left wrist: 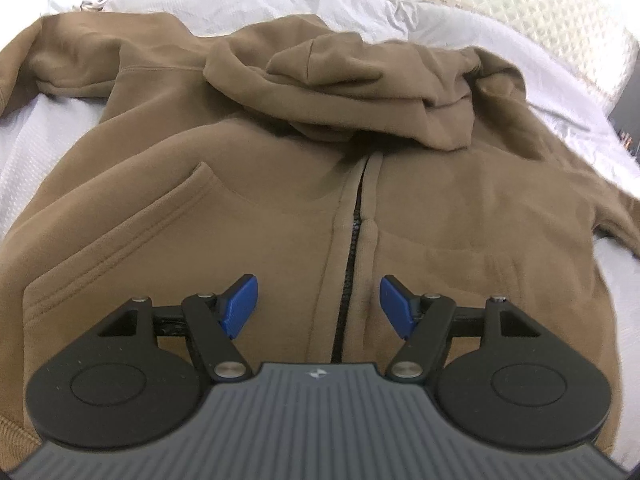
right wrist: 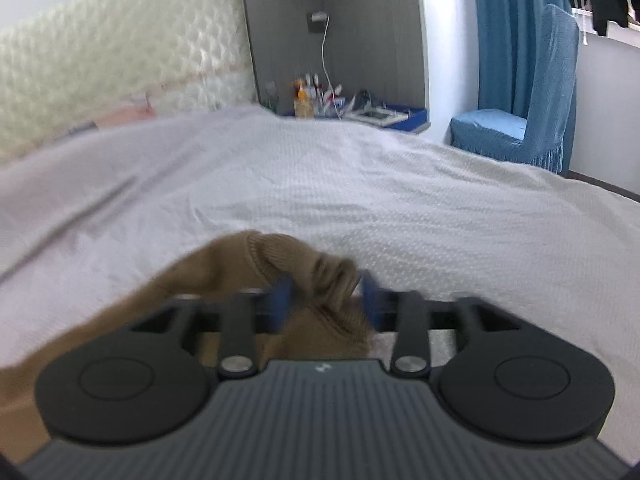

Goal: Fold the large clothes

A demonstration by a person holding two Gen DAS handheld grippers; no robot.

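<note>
Hoodie [left wrist: 260, 208], brown, zip-up, is lying face up and spread flat on the white bed cover [left wrist: 40, 152], hood [left wrist: 340, 80] slumped in a heap at the end of the cover nearest the quilted headboard [right wrist: 120, 60]. In the left wrist view, the left gripper [left wrist: 318, 292] hangs just over the lower front of the hoodie, so it's above the cover with the garment in between. Its blue pads [left wrist: 240, 304] are spread wide with nothing in them. The black zipper [left wrist: 352, 240] runs right up the gap between the two pads, a bit closer to the right-hand one, and the slanted pocket [left wrist: 120, 240] sits off to the left of it. The right side is blurrier. The right gripper [right wrist: 326, 296] is out over a bare stretch of the same bed cover, and the ribbed cuff [right wrist: 320, 276] of one sleeve [right wrist: 200, 272] is bunched up between its fingers [right wrist: 282, 296]. Those jaws look parted rather than pinched down; the cuff sits loosely in the gap, maybe brushing one pad, though with the smear I can't say for sure. The rest of that sleeve trails back under the gripper body, lying on the cover.
</note>
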